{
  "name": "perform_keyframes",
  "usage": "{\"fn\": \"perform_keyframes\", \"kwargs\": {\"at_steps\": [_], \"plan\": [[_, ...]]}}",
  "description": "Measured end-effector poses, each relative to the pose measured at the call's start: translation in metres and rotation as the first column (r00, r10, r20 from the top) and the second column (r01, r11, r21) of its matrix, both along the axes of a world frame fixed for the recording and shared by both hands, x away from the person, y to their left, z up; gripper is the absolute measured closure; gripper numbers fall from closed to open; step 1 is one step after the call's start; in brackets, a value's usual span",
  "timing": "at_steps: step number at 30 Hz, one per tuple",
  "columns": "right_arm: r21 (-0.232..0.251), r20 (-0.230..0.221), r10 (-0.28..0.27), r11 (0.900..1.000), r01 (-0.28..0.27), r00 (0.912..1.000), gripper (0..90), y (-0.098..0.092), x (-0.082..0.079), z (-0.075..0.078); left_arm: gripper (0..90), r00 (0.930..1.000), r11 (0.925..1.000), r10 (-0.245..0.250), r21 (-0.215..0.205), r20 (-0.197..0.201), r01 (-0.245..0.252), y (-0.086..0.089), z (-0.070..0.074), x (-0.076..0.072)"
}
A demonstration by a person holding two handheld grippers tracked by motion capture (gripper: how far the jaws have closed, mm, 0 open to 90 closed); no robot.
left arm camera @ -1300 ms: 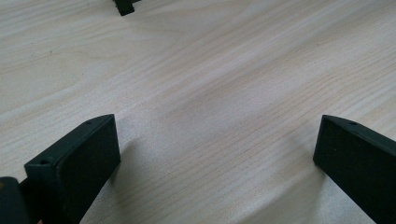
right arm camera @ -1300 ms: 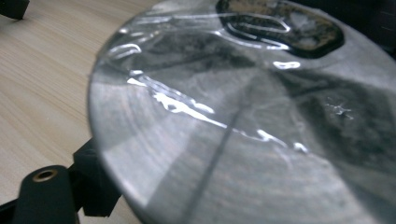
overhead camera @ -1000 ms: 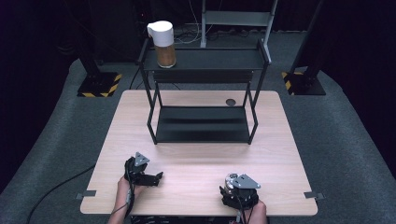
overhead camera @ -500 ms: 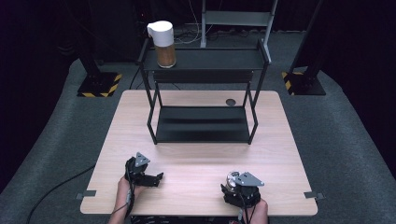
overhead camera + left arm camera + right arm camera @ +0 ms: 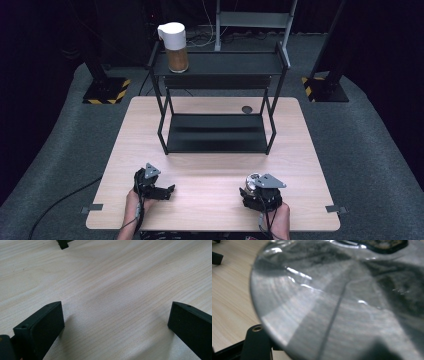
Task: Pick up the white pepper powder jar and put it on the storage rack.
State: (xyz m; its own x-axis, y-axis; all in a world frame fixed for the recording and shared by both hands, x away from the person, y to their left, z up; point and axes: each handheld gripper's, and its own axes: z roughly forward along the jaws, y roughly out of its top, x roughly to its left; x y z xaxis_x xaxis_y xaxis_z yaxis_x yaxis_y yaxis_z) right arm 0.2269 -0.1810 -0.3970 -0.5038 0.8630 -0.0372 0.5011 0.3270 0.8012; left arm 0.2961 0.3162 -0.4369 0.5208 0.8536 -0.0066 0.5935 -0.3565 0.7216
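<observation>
Right gripper (image 5: pixel 252 186) is clamped on a shiny metal object (image 5: pixel 342 302) (left gripper (image 5: pixel 167 190) gapes wide).

left gripper (image 5: pixel 167 190): low over near table edge, jaws wide apart, nothing between
right gripper (image 5: pixel 250 187): near edge, jaws clamped on shiny metal piece
hands: both at bottom edge

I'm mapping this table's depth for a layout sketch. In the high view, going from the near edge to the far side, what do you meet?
The two grippers, left gripper and right gripper shut on a shiny metal object → the black rack's lower shelf → small dark round spot on the table → jar with white lid on the top shelf.
</observation>
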Motion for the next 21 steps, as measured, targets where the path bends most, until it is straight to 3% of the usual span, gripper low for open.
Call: {"fn": "perform_keyframes", "kwargs": {"at_steps": [13,21], "plan": [[0.015,0.033,0.017,1.0,-0.017,0.9993,30.2,0.0,0.031,0.019,0.1,1.0,1.0,-0.001,0.002,0.001,0.001,0.0,0.0,0.0],[0.009,0.055,0.01,1.0,-0.011,0.9984,30.2,0.001,0.042,0.025,0.2,1.0,1.0,-0.001,0.002,0.002,0.001,0.0,0.0,0.0]]}}
